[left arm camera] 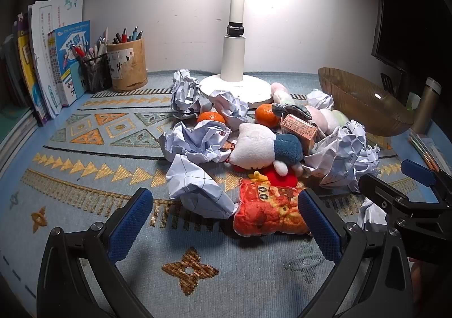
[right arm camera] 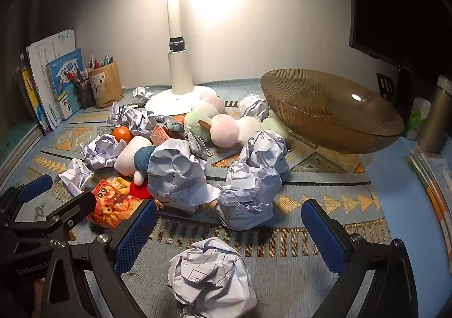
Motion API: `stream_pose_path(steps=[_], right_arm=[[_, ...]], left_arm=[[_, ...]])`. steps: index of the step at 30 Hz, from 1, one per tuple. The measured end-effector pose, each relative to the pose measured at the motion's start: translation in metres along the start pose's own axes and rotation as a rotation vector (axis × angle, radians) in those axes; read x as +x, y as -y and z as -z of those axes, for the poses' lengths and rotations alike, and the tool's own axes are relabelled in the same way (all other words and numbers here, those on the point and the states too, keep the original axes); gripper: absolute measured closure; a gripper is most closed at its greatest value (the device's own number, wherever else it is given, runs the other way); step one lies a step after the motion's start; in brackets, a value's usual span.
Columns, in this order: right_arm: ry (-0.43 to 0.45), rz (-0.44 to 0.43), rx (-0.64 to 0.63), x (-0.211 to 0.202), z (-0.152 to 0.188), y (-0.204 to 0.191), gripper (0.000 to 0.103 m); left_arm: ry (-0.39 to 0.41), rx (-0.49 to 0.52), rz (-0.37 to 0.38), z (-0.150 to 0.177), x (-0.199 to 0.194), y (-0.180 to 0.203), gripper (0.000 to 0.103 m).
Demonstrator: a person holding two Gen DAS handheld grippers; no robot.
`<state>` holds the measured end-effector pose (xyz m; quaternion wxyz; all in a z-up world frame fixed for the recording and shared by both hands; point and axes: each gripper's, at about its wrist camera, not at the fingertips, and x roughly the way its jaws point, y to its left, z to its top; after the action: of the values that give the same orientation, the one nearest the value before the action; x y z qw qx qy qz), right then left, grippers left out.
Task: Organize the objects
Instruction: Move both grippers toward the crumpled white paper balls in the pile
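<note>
A heap lies mid-desk: several crumpled paper balls (left arm camera: 197, 142), two oranges (left arm camera: 210, 118), a white and blue plush (left arm camera: 265, 149), a red-orange plush pouch (left arm camera: 268, 209), a small carton (left arm camera: 299, 128) and pastel plush balls (right arm camera: 226, 125). My left gripper (left arm camera: 226, 205) is open, its right pad touching the pouch's edge, with a paper ball (left arm camera: 197, 190) near the gap. My right gripper (right arm camera: 228, 222) is open around one paper ball (right arm camera: 210, 275) lying between its fingers. Each gripper shows at the edge of the other's view. An amber glass bowl (right arm camera: 333, 117) stands tilted at right.
A white lamp (left arm camera: 234, 83) stands at the back centre. Books (left arm camera: 45, 63) and two pen holders (left arm camera: 127, 63) line the back left. A metal bottle (right arm camera: 436, 117) and flat booklets (right arm camera: 432, 176) sit at the right edge. The patterned mat (left arm camera: 84, 176) covers the desk.
</note>
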<state>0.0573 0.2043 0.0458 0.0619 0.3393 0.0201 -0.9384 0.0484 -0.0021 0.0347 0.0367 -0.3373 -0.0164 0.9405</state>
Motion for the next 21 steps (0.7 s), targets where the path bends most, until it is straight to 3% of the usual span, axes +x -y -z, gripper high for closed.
stream_pose_path(steps=[21], right_arm=[[0.002,0.01,-0.003,-0.0001,0.0014,-0.0007,0.001]], left_arm=[[0.014,-0.02,-0.006,0.0004,-0.0043,-0.0043,0.001]])
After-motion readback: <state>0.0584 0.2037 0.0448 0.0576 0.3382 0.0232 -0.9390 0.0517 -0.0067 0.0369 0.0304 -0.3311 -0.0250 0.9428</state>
